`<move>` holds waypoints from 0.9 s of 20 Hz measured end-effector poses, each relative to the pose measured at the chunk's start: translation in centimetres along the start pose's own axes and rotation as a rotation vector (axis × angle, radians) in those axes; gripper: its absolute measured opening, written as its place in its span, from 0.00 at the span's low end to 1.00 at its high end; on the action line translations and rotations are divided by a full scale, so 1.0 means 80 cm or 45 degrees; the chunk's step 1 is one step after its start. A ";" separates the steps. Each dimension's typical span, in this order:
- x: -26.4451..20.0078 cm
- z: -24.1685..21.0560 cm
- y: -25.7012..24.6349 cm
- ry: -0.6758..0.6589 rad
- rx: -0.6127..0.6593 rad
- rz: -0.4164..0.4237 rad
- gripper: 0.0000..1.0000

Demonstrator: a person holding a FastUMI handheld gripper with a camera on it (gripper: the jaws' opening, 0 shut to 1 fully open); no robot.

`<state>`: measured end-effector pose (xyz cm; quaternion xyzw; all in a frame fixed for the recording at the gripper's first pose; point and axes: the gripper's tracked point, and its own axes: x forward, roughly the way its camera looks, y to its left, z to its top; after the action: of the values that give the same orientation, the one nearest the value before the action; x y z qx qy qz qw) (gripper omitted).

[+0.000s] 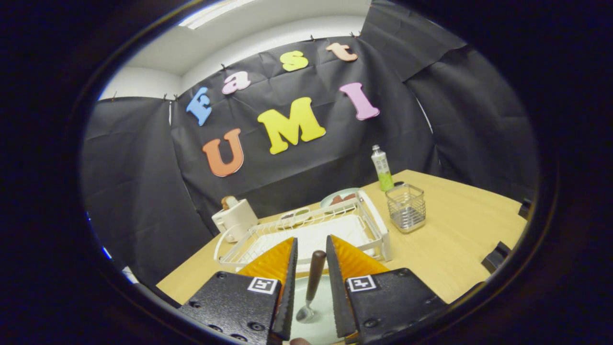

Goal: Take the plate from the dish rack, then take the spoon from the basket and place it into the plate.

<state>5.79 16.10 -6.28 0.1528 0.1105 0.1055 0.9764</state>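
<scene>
Between the gripper's (312, 268) two fingers the spoon (311, 287) lies loose, its bowl resting on the pale plate (320, 320) below, handle pointing ahead. Both fingers stand apart from it (open, pressing nothing). By my judgement the placing step is about finished; next calls for backing straight off without nudging the handle. Beyond sit the dish rack (368, 225) and wire basket (406, 207).

Light wooden worktop (450, 239), white toaster (234, 218) near its far left edge against the black cloth wall, green-and-white bottle (382, 167) upright at the far edge, dark blocks (495, 256) along the right edge
</scene>
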 end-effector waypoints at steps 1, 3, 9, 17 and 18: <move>-0.005 0.004 0.000 -0.010 -0.021 -0.001 0.45; -0.013 0.016 0.001 -0.042 -0.071 0.004 0.54; -0.056 0.074 0.020 -0.197 -0.308 -0.040 0.97; -0.119 0.081 0.043 -0.310 -0.417 -0.055 1.00; -0.123 0.077 0.038 -0.312 -0.421 -0.070 1.00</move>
<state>-2.57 14.85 2.18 -0.0010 -0.0238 0.0761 0.9968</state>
